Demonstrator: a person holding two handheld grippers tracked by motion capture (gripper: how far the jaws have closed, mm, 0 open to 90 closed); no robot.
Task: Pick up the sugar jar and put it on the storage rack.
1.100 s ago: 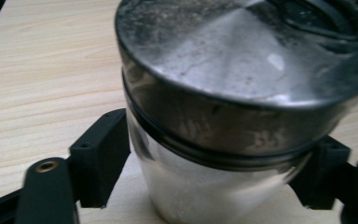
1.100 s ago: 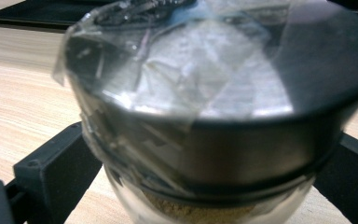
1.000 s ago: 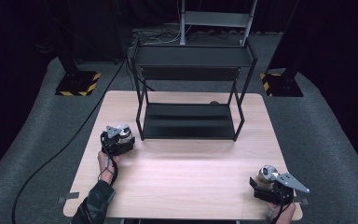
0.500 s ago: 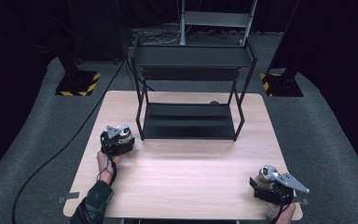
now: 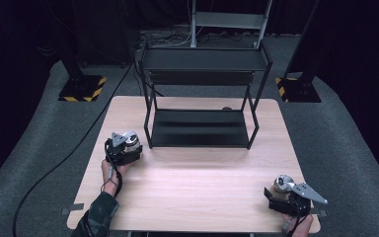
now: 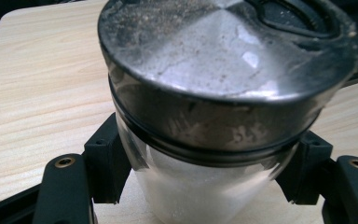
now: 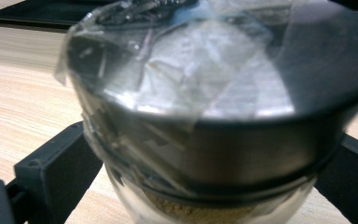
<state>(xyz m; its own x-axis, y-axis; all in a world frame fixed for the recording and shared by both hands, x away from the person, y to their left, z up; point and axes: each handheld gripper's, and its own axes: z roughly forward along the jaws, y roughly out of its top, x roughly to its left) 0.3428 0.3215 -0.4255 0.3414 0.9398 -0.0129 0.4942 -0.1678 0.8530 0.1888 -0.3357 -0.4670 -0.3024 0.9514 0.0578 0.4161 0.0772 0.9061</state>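
Right gripper (image 5: 287,195) sits at the near right corner of the table (image 5: 197,187), jaws closed against the glass sides of a jar (image 7: 214,121) holding tan powder; metal lid covered with clear tape. Left gripper (image 5: 124,148) is farther in, near the left edge, jaws clamped on a second jar (image 6: 223,107) of white powder with a dusty metal lid, standing on the wood. Beyond, a black two-tier shelf (image 5: 202,128) stands at the far middle.

Black two-tier rack (image 5: 201,127) on wooden table (image 5: 197,182).
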